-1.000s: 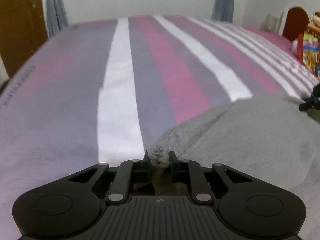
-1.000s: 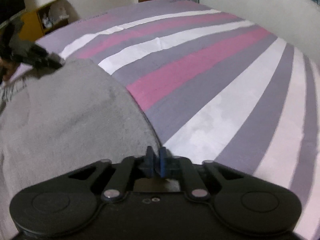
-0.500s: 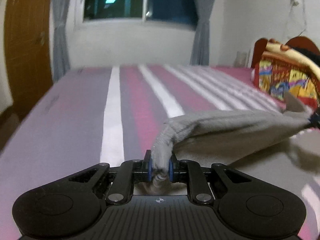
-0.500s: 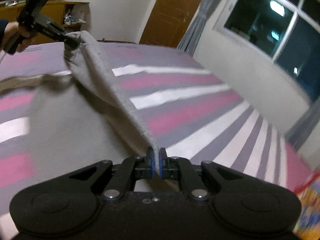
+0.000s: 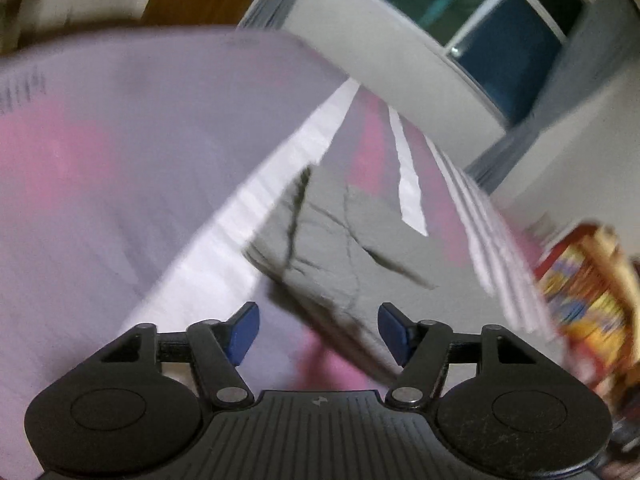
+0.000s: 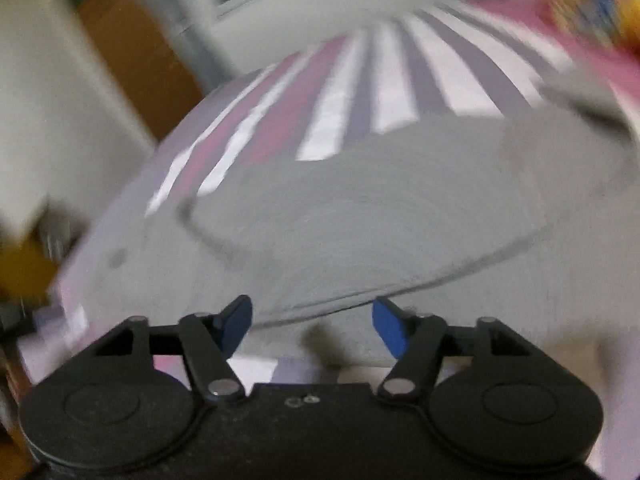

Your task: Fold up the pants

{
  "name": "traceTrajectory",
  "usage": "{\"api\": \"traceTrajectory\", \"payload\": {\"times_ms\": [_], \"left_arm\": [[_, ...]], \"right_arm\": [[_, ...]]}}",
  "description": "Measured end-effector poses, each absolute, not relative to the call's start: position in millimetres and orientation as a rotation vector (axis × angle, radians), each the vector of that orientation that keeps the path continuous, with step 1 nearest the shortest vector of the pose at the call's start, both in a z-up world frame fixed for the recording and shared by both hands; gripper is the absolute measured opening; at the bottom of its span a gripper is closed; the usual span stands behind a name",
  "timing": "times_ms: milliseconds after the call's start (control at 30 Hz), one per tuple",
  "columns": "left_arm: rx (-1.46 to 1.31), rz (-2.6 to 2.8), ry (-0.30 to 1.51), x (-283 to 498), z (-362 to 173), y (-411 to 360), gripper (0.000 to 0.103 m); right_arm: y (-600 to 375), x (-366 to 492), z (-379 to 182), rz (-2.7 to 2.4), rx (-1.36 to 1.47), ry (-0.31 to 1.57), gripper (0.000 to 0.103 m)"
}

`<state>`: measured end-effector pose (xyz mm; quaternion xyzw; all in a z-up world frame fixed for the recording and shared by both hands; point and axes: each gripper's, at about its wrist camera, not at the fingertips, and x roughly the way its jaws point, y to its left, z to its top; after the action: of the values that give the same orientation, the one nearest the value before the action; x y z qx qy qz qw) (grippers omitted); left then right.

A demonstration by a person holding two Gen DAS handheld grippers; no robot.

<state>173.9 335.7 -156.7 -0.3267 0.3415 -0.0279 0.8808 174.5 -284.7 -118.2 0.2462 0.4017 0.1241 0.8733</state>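
The grey pants [image 5: 340, 240] lie on the striped bed sheet [image 5: 120, 168], creased, just beyond my left gripper [image 5: 318, 334]. That gripper is open and empty, its blue pads wide apart. In the right wrist view the pants [image 6: 360, 216] spread flat across the sheet [image 6: 360, 80], a folded edge running close in front of my right gripper [image 6: 316, 326]. The right gripper is open too and holds nothing. Both views are blurred by motion.
A window [image 5: 500, 20] with grey curtains is on the far wall. A colourful pillow or blanket [image 5: 588, 280] lies at the bed's right side. A wooden door [image 6: 132, 40] stands beyond the bed's far left.
Both grippers were shut on the pants' edge and had lifted it. Now both have opened and let go, the pants lie on the bed, and both cameras have swung.
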Motion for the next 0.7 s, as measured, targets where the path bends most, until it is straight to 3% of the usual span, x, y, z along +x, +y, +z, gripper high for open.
{"api": "traceTrajectory", "payload": {"times_ms": [133, 200, 267, 300, 333, 400, 700], "left_arm": [[-0.751, -0.054, 0.775, 193.0, -184.6, 316.5, 0.064], [-0.769, -0.065, 0.783, 197.7, -189.3, 313.2, 0.057], [-0.775, -0.059, 0.79, 212.5, -191.2, 307.7, 0.054], [-0.774, -0.057, 0.791, 215.4, -191.3, 305.8, 0.049], [-0.781, -0.061, 0.792, 220.5, -191.6, 305.1, 0.035], [-0.785, -0.042, 0.789, 221.2, -187.0, 300.7, 0.033], [-0.691, -0.077, 0.686, 242.6, -128.4, 294.3, 0.025]], "right_arm": [[-299.5, 175.6, -147.2, 0.215, 0.751, 0.873, 0.057], [-307.3, 180.3, -155.0, 0.199, 0.814, 0.866, 0.055], [-312.7, 185.2, -162.4, 0.17, 0.857, 0.859, 0.048], [-314.5, 190.0, -164.6, 0.159, 0.87, 0.863, 0.037], [-314.9, 194.7, -167.0, 0.148, 0.876, 0.87, 0.021], [-313.0, 200.3, -172.2, 0.132, 0.877, 0.883, 0.01], [-305.7, 188.1, -139.2, 0.199, 0.747, 0.776, 0.006]]}}
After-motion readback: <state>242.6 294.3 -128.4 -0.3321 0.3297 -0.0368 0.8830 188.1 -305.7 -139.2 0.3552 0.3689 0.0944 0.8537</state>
